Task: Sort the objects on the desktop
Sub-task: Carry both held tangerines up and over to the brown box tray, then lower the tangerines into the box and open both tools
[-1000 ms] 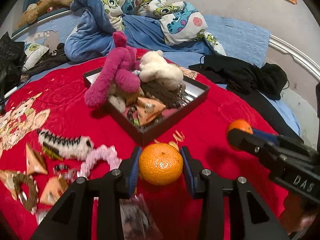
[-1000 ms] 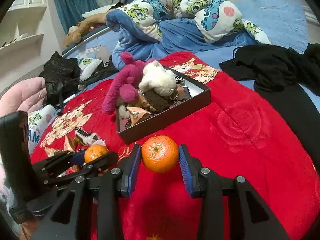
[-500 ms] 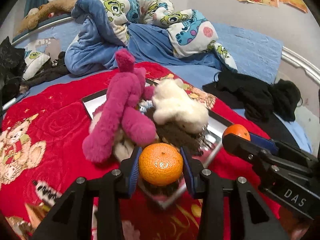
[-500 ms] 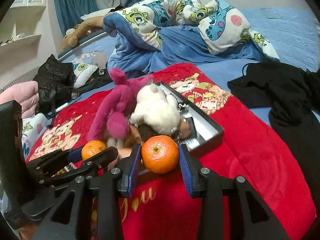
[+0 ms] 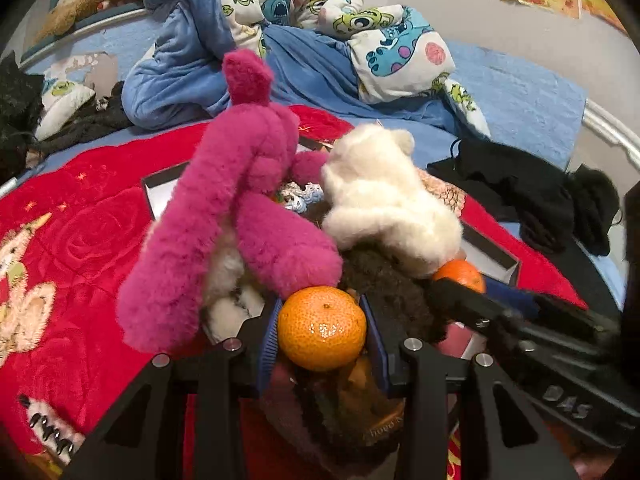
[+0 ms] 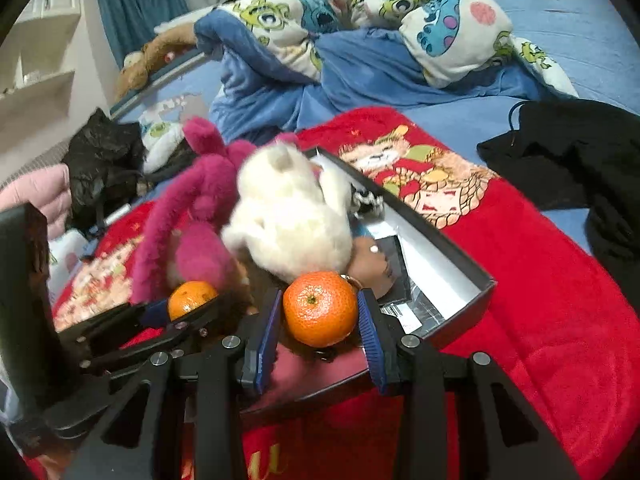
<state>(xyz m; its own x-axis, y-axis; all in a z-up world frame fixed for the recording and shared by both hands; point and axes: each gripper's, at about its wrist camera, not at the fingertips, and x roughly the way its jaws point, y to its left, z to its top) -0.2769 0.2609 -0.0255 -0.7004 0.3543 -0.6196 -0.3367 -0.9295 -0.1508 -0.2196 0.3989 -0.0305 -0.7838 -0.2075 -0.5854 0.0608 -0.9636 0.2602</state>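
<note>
My left gripper (image 5: 322,330) is shut on a mandarin (image 5: 322,328) and holds it over the near part of a dark open box (image 5: 496,258). My right gripper (image 6: 318,316) is shut on a second mandarin (image 6: 320,308) over the same box (image 6: 452,276), beside the left one. Each gripper shows in the other's view, the right gripper with its mandarin (image 5: 460,274) and the left with its own (image 6: 192,304). The box holds a pink plush (image 5: 240,220), a white plush (image 5: 384,204) and small items underneath.
The box lies on a red blanket (image 6: 540,300) on a bed. A blue cartoon quilt (image 5: 300,20) is heaped behind. Black clothes (image 6: 580,160) lie at the right. A black bag (image 6: 100,160) sits at the left. A striped hair clip (image 5: 52,436) lies at lower left.
Both grippers, each still holding its mandarin, have moved forward from above the blanket in front of the box to over the box itself. The plush toys now loom close.
</note>
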